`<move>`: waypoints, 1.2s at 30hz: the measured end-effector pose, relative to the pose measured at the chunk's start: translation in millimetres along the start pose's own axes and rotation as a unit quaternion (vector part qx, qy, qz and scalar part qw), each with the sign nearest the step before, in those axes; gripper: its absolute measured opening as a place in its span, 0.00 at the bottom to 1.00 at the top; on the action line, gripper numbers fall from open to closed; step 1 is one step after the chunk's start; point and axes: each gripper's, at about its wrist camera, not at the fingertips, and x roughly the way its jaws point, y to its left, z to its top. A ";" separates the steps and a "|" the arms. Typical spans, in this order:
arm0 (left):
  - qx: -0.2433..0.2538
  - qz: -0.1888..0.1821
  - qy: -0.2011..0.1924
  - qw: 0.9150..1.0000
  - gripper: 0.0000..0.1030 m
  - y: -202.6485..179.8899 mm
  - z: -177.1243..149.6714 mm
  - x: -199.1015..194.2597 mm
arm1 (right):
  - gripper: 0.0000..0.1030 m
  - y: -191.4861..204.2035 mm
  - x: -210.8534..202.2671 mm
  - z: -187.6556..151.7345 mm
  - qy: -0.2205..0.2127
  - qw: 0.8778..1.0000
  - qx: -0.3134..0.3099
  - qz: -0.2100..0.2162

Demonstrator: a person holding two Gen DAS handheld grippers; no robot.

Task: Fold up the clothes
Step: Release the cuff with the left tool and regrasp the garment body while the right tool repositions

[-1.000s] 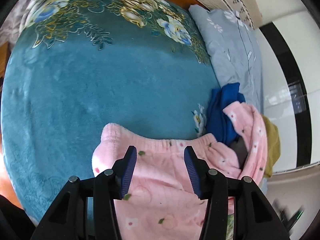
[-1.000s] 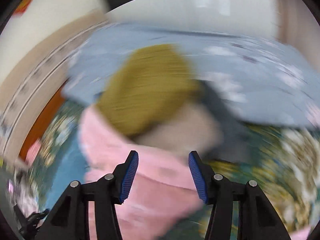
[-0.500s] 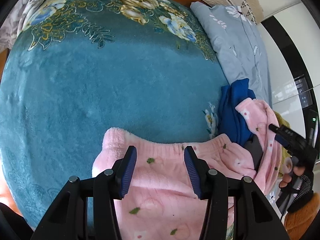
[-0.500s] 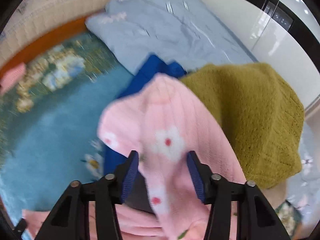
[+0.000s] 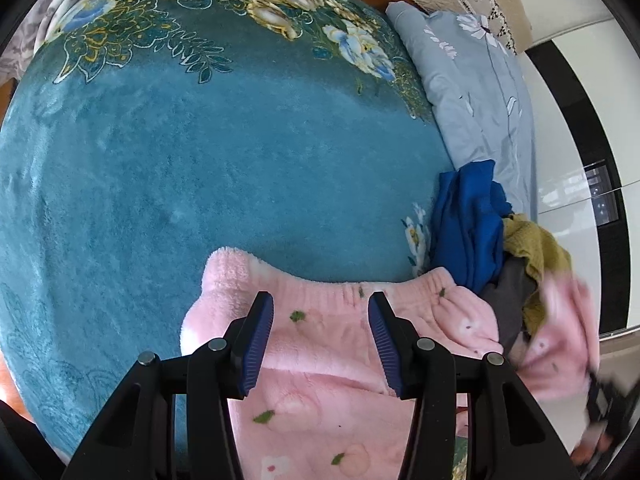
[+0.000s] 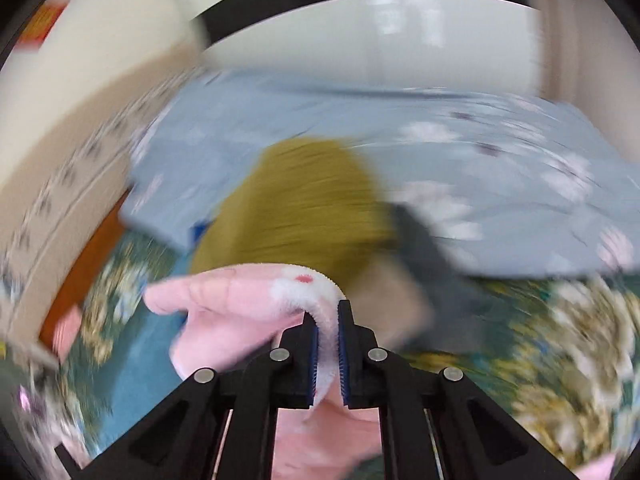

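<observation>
Pink fleece pyjama trousers [image 5: 332,344] lie on the teal floral blanket [image 5: 200,152], waistband toward the far side. My left gripper [image 5: 320,308] hovers open just above the waistband, nothing between its fingers. One trouser leg [image 5: 560,344] trails off to the right, blurred. In the right wrist view my right gripper [image 6: 328,312] is shut on that pink trouser leg [image 6: 248,296], the fabric pinched between the blue pads and hanging to the left. The right wrist view is motion-blurred.
A pile of clothes sits at the right: a blue garment [image 5: 468,220], a mustard knit [image 5: 536,256] [image 6: 304,204] and a dark grey piece [image 5: 508,300]. A pale blue floral duvet [image 5: 480,92] [image 6: 440,160] lies beyond, near the white wall.
My right gripper closed on the pink trouser leg and pulled it off the clothes pile, uncovering the mustard knit. The left gripper stayed open over the waistband.
</observation>
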 end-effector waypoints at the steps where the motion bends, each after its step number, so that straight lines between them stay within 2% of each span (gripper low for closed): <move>1: 0.000 -0.002 -0.001 1.000 0.49 -0.6 -0.3 -1.6 | 0.09 -32.2 -12.2 -7.6 -0.005 0.999 0.025 -0.023; 4: 0.001 -0.008 -0.002 1.000 0.49 -2.2 -1.3 -6.2 | 0.09 -133.6 -39.9 -42.9 0.001 0.989 0.125 -0.084; 8: 0.001 -0.004 0.006 1.000 0.49 -4.9 -1.9 -6.9 | 0.09 -245.6 -40.1 -123.7 0.056 0.952 0.263 -0.150; 11: 0.005 0.010 0.015 1.000 0.49 -7.0 -2.9 -5.7 | 0.08 -297.1 -27.4 -180.0 0.096 0.922 0.336 -0.168; 13: 0.003 0.016 0.019 1.000 0.49 -6.3 -3.1 -6.6 | 0.08 -321.0 -18.6 -212.0 0.118 0.902 0.382 -0.164; 15: -0.004 0.020 0.019 1.000 0.49 -4.0 -3.2 -8.7 | 0.08 -330.3 -14.7 -229.5 0.129 0.892 0.406 -0.153; 18: -0.023 0.020 0.016 0.999 0.49 1.9 -2.6 -13.1 | 0.12 -333.0 -14.3 -229.0 0.135 0.898 0.396 -0.136; 20: -0.036 0.018 0.014 0.999 0.49 5.3 -3.0 -15.5 | 0.15 -332.2 -21.6 -216.6 0.125 0.912 0.371 -0.121; 21: -0.040 0.018 0.014 0.999 0.49 6.5 -3.1 -16.1 | 0.22 -332.6 -26.2 -209.6 0.117 0.920 0.356 -0.116; 22: -0.043 0.019 0.013 0.999 0.49 7.1 -3.1 -16.5 | 0.34 -333.7 -31.3 -202.1 0.108 0.927 0.341 -0.114; 24: -0.043 0.021 0.013 0.999 0.49 5.8 -3.3 -15.8 | 0.42 -337.4 -39.4 -185.8 0.091 0.940 0.309 -0.112; 25: -0.043 0.022 0.014 0.999 0.49 5.1 -3.4 -15.5 | 0.43 -341.8 -38.3 -176.3 0.086 0.944 0.296 -0.115; 27: -0.042 0.023 0.014 0.999 0.49 3.5 -3.9 -15.2 | 0.42 -352.5 -23.7 -157.0 0.094 0.949 0.280 -0.112; 31: -0.040 0.025 0.008 0.999 0.49 0.7 -5.0 -19.0 | 0.43 -355.2 25.2 -126.9 0.133 0.954 0.258 -0.076; 36: -0.050 0.026 -0.011 0.998 0.49 2.2 -7.1 -27.8 | 0.46 -350.1 72.8 -116.6 0.161 0.951 0.250 -0.086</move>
